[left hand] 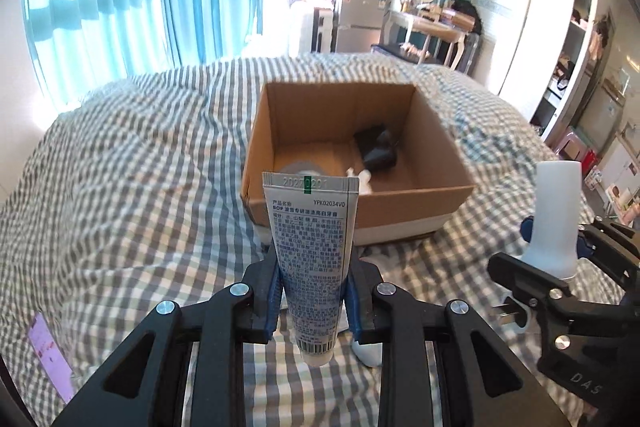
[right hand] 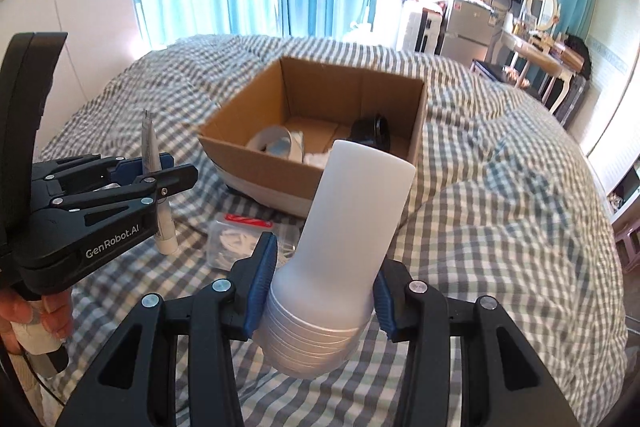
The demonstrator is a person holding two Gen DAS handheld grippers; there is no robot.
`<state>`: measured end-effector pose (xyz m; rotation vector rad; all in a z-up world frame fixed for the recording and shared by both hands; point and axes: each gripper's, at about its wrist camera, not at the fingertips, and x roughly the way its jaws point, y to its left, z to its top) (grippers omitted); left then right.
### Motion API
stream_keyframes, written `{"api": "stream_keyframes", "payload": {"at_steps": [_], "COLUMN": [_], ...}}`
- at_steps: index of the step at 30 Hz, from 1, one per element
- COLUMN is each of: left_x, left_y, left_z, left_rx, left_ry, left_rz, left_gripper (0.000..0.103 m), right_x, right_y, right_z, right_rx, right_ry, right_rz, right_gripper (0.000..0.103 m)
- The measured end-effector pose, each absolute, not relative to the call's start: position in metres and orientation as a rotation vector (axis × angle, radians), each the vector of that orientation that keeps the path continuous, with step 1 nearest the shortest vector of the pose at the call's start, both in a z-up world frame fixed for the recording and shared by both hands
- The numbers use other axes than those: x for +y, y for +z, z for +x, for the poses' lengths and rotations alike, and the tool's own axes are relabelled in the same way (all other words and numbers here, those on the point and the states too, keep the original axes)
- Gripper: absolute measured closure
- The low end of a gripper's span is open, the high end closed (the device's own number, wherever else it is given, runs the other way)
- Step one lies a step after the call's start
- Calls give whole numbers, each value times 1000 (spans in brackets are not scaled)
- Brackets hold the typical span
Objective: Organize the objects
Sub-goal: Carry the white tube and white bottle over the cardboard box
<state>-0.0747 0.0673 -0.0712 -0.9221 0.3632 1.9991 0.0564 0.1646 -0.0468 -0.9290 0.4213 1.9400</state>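
A grey-white toothpaste tube (left hand: 310,259) stands upright between the blue pads of my left gripper (left hand: 312,303), which is shut on it. From the right wrist view, that tube (right hand: 149,139) and the left gripper (right hand: 158,169) are at the left edge. My right gripper (right hand: 324,299) is shut on the wide ribbed base of a white bottle (right hand: 352,219). In the left wrist view the bottle (left hand: 558,211) and right gripper (left hand: 554,249) sit at far right. An open cardboard box (left hand: 340,111) (right hand: 344,95) rests on the checked bed ahead of both grippers.
The box holds a tape roll (right hand: 276,143), a black object (right hand: 370,133) and a white crumpled item (right hand: 316,159). On the bed lie a clear plastic bag (right hand: 244,235), a white plug (left hand: 508,315) and a purple card (left hand: 46,355). A hand (right hand: 36,311) grips the left handle.
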Motion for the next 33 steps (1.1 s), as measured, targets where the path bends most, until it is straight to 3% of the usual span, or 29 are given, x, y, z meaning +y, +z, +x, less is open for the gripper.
{"api": "stream_keyframes", "payload": {"at_steps": [11,21,33], "left_x": [62,93,166], "left_y": [-14,22,1], "left_z": [-53,-78,-146], "left_rx": [344,324,343], "left_ry": [1979,1989,1999], "left_rz": [-812,-771,-843], "left_gripper": [77,77,77], "right_x": [150,197,302], "right_y": [1,39,27], "right_z": [54,50,26], "right_rx": [350,366,415], "right_ry": [1982,2007,1968], "right_rz": [-853,-804,-835], "right_gripper": [59,59,59]}}
